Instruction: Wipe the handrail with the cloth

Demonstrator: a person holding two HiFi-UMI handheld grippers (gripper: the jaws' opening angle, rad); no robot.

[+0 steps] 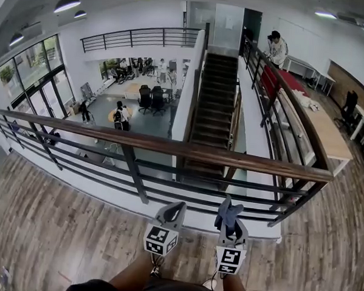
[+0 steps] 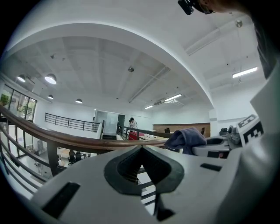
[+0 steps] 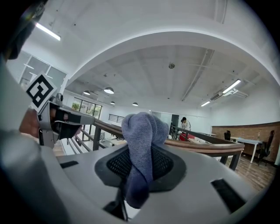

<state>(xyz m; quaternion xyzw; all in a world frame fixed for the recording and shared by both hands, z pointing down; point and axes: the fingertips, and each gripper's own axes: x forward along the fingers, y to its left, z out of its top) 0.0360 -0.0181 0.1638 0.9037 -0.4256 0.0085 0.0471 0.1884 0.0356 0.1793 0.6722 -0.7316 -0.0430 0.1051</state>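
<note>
The brown wooden handrail [image 1: 170,147] runs across the head view on dark metal posts, above a drop to the floor below. My right gripper [image 1: 229,216] is shut on a blue-grey cloth [image 3: 142,144], which sticks up from its jaws [image 1: 228,212]. It hovers short of the rail, near its right part. Beside it on the left, my left gripper [image 1: 174,209] is shut with nothing in it. In the left gripper view the handrail [image 2: 65,140] crosses ahead and the cloth [image 2: 186,138] shows at the right. The handrail [image 3: 205,146] also lies beyond the cloth in the right gripper view.
Wood-plank floor [image 1: 56,226] lies on my side of the railing. Beyond it are a staircase [image 1: 212,95], a lower office with chairs and people, and a second railing [image 1: 276,86] on the right where a person [image 1: 275,48] stands. Long tables [image 1: 320,128] lie further right.
</note>
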